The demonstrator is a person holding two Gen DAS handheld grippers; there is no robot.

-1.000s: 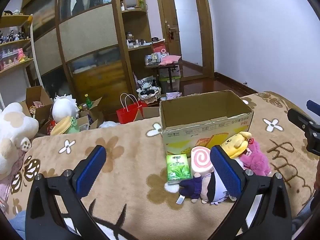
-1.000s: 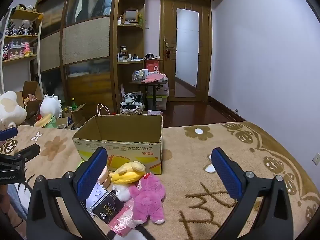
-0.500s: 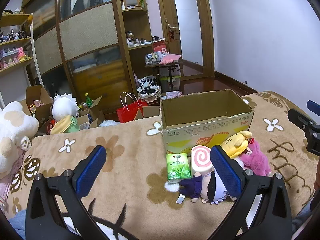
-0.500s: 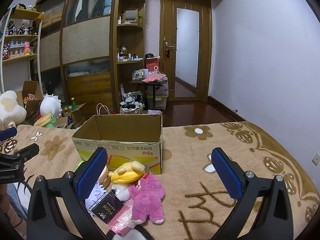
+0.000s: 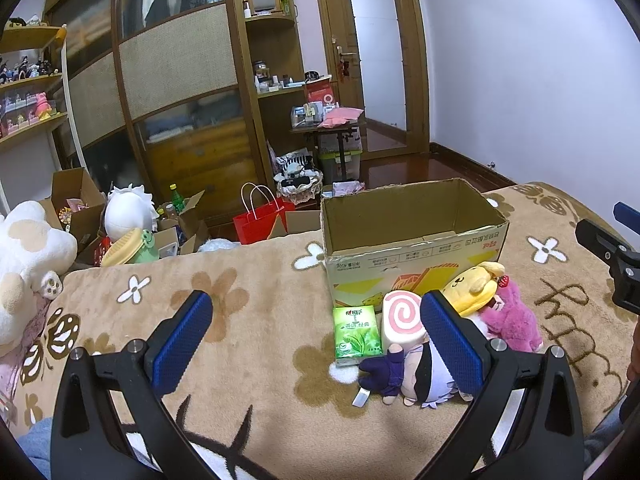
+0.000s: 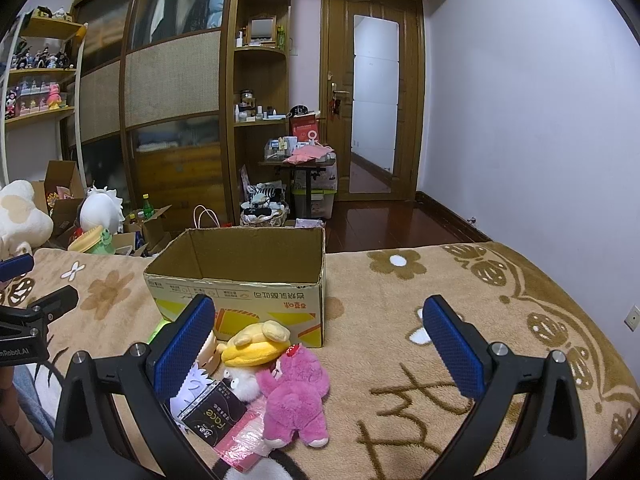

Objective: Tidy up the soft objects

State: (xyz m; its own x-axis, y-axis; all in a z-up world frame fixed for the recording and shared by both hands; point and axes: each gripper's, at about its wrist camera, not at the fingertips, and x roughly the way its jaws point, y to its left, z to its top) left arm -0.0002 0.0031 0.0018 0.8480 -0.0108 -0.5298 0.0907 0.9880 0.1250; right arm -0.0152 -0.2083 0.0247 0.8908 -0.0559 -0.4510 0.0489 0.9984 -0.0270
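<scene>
Nothing's rly moved since the earlier frames afaict: both grippers sit where they were, toys in the same heap.

We've got the left gripper w/ blue pads spread wide apart, holding nothing, hovering over the tan flower blanket. Right gripper same deal, pads wide apart, nothing between them.

Cardboard box sits open-topped on the blanket at 12 o'clock in the right wrist view, approx 1 o'clock in the left wrist view. Red chars printed upside down on its front, can't read them properly; yellow/orange graphic below.

Soft stuff is piled against the box front, approx 7 o'clock in the right wrist view:
- yellow dog plush touching the box, lying on top of the heap
- pink bear plush just beside it, strawberry on its head
- swirl-roll cushion leaning on the box, pink spiral face
- small doll in purple w/ white hair, lying flat, partly behind the left gripper's right pad

Non-plush bits: green tissue pack w/ tea leaf art and Chinese text, flat beside the roll. Black pack reads "Face" in gold, resting on a pink bubble mailer.

Big white plush at 9 o'clock in the left wrist view, well apart from the heap.
</scene>
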